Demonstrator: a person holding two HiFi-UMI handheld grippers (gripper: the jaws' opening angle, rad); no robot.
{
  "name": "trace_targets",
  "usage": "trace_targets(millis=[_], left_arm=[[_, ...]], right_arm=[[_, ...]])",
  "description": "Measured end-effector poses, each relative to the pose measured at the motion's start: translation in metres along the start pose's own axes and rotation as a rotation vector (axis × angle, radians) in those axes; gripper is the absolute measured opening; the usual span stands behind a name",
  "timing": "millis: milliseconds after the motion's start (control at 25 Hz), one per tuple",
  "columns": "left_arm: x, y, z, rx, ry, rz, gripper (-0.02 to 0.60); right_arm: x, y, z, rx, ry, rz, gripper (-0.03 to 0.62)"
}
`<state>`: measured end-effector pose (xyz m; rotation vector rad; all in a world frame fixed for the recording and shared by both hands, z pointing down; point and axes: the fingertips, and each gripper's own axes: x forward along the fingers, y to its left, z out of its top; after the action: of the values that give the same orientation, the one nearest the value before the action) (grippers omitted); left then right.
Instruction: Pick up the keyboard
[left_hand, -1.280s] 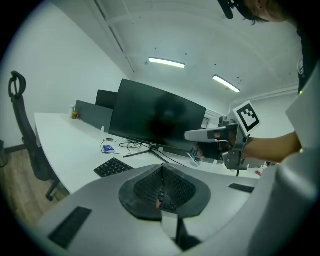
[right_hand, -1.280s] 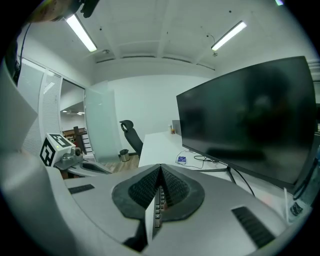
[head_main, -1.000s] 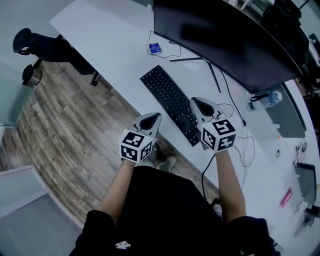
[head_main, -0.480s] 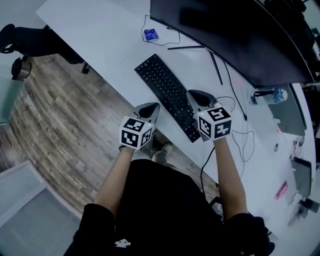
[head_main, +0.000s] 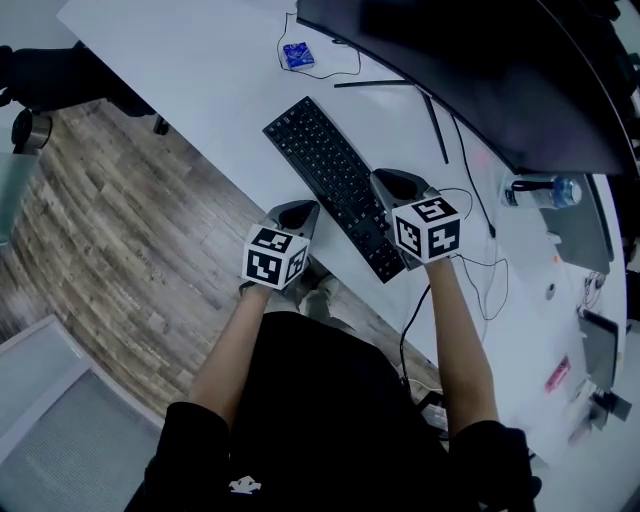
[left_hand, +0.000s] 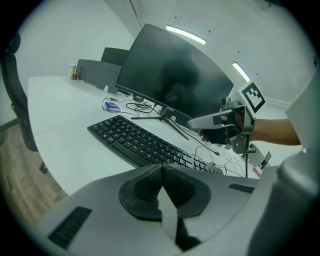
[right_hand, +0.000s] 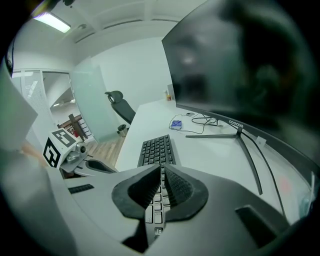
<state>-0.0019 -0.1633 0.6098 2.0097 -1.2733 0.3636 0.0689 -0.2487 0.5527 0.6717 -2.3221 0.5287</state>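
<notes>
**Both grippers shut and empty at the keyboard**

I am holding the left gripper (left_hand: 161, 167) with its fingers pressed together on nothing, and the right gripper (right_hand: 162, 170) likewise. In the head view, the right gripper's marker cube is hiding the near end of the keyboard (head_main: 330, 180), so I cannot tell whether those fingertips are touching it. The black keyboard is lying directly under and ahead of the right fingers. It is just beyond the left fingers, apart from them, on the white desk (head_main: 200, 70). Farther on, a blue object (head_main: 293, 55), too small to identify, is sitting among cables below the dark curved monitor (head_main: 480, 70), which the frame edge is cutting off. Wood-pattern floor (head_main: 110, 230) is showing left of the left fingers.
</notes>
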Motion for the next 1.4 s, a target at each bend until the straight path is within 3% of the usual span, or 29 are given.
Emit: trace_targets(millis=[640, 880, 1400], left_arm=[[0.028, 0.015, -0.020, -0.043, 0.088, 0.012, 0.009], [0.037, 0.013, -0.021, -0.005, 0.141, 0.022, 0.009], [0.041, 0.012, -0.022, 0.015, 0.171, 0.026, 0.009]], right_arm=[[0.036, -0.025, -0.026, 0.024, 0.154, 0.037, 0.105], [0.047, -0.031, -0.033, 0.050, 0.202, 0.075, 0.153], [0.079, -0.032, -0.053, 0.150, 0.391, 0.251, 0.213]])
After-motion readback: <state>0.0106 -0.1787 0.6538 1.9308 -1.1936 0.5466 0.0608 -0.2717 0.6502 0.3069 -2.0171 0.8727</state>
